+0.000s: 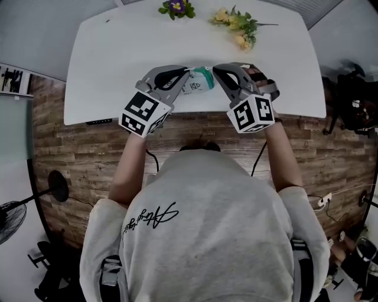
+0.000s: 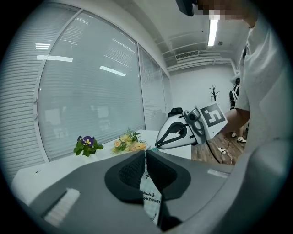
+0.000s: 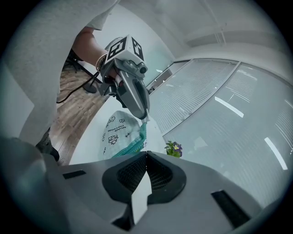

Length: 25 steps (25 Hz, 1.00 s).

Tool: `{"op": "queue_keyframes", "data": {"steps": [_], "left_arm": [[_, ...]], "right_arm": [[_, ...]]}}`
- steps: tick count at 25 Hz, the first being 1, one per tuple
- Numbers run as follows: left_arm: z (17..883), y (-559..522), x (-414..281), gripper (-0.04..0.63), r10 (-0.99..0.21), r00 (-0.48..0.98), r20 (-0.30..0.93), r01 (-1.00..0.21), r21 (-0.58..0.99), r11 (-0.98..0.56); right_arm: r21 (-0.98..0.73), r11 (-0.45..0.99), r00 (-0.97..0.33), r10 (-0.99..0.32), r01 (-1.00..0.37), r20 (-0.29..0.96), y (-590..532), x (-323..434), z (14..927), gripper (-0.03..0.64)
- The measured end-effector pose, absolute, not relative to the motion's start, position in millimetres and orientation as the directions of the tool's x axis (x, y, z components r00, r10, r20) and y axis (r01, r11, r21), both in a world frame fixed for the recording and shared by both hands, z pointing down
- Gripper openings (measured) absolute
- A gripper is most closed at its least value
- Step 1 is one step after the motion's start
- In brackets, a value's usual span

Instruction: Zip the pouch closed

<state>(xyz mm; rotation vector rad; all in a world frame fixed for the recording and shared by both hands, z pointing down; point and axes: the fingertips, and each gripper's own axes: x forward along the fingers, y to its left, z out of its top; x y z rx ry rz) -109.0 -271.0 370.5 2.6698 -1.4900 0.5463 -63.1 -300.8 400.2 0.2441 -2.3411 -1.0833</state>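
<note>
A small white pouch (image 1: 198,82) with printed pictures and a teal zip edge hangs above the white table (image 1: 112,65), stretched between my two grippers. My left gripper (image 1: 188,71) is shut on one end of it; in the left gripper view the printed fabric (image 2: 151,196) is pinched between the jaws. My right gripper (image 1: 215,71) is shut on the other end, with a white strip of the pouch (image 3: 139,192) between its jaws. In the right gripper view the pouch body (image 3: 120,135) sags below the left gripper (image 3: 146,119). The zip slider is not visible.
A purple flower (image 1: 176,7) and a bunch of yellow flowers (image 1: 239,26) lie at the table's far edge. The near edge of the table runs just below the grippers, with wooden floor behind it. A fan (image 1: 12,218) stands on the floor at the left.
</note>
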Motion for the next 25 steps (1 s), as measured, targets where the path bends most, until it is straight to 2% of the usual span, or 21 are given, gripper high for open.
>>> {"op": "queue_keyframes", "data": {"steps": [11, 25], "left_arm": [[333, -267, -128, 0.008, -0.864, 0.426, 0.266, -0.864, -0.164, -0.477], [335, -260, -137, 0.008, -0.879, 0.4, 0.259, -0.881, -0.155, -0.446]], "right_arm": [[0.78, 0.626, -0.842, -0.406, 0.027, 0.355, -308, -61, 384, 0.003], [0.792, 0.611, -0.825, -0.436, 0.023, 0.36, -310, -54, 392, 0.003]]}}
